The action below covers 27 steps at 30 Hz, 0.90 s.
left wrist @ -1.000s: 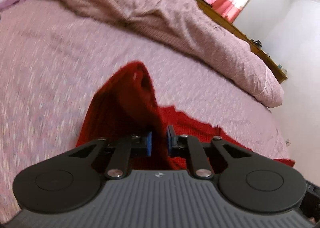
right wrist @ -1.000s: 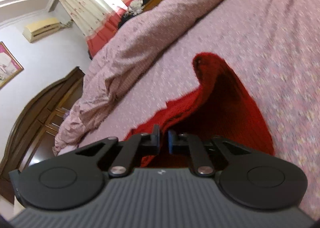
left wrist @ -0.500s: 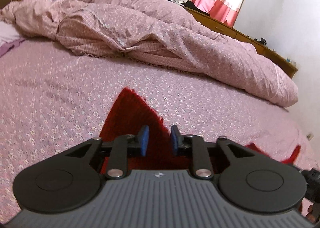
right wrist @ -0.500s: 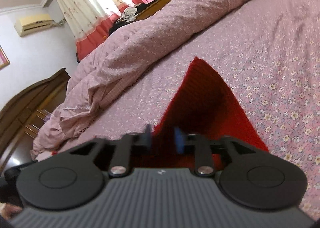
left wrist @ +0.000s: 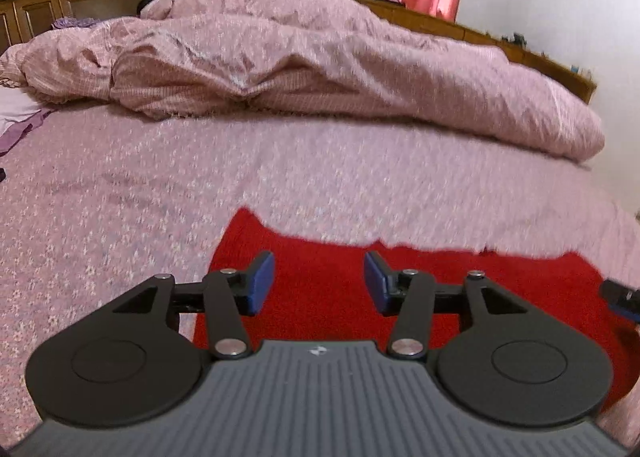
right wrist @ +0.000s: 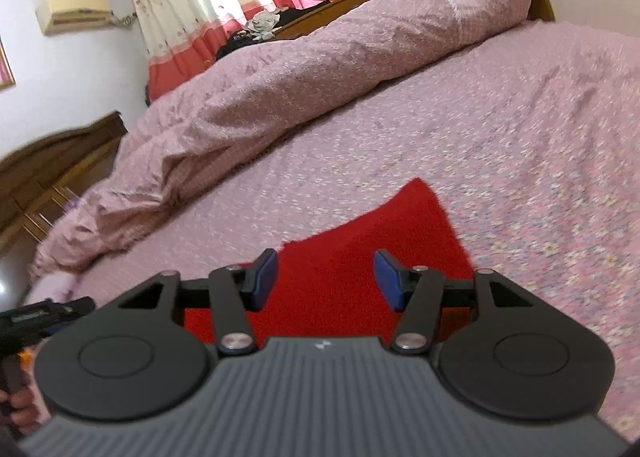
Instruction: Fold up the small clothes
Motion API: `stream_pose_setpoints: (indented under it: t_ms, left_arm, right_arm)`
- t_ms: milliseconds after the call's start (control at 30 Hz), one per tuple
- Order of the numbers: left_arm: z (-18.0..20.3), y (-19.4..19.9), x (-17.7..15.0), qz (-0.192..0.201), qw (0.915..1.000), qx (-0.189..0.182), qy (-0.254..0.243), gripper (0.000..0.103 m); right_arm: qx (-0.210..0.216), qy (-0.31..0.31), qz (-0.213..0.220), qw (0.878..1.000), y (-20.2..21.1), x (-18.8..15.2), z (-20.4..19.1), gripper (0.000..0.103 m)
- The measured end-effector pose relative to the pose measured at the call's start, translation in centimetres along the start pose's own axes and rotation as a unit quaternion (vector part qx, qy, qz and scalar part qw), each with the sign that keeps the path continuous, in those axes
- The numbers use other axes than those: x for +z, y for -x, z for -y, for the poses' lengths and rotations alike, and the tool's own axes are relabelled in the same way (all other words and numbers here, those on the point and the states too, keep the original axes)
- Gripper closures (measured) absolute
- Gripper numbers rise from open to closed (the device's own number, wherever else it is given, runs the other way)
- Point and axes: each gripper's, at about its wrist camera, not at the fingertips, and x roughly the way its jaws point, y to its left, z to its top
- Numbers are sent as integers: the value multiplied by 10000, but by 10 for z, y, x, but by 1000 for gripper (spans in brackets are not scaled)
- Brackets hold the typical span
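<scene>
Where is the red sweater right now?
The red sweater lies flat on the pink flowery bedsheet, at the bottom of both wrist views, just ahead of the open left gripper and right gripper.

Red garment [left wrist: 320, 289], pink floral bedsheet [left wrist: 120, 193]

Black tongs [left wrist: 319, 283], blue pads [left wrist: 262, 281], silver screws, ribbed grey housing.
</scene>
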Motion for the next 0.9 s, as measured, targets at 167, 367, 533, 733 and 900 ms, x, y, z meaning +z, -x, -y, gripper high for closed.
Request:
stream_pose_setpoints:
  t_ms: [167, 367, 533, 733, 900]
  left_arm:
    - [-16, -14, -20, -421, 9989, 209, -43, 47]
    - [-36, -38, -27, -753, 9971, 129, 36, 47]
    - [-43, -34, -22, -786, 9968, -35, 104, 47]
    - [-64, 4, -19, -650, 9972, -95, 362, 47]
    - [-77, 27, -30, -672, 9969, -11, 421, 47]
  right_arm:
    - [-419, 477, -70, 9980, -2, -7, 4, 48]
    - [-668, 1214, -282, 9900, -14, -27, 4, 49]
    - [-663, 959, -240, 9929, -14, -26, 11, 48]
    - [-603, 695, -221, 9955, 3, -22, 14, 48]
    - [-527, 594, -125, 9968, 29, -23, 15, 48]
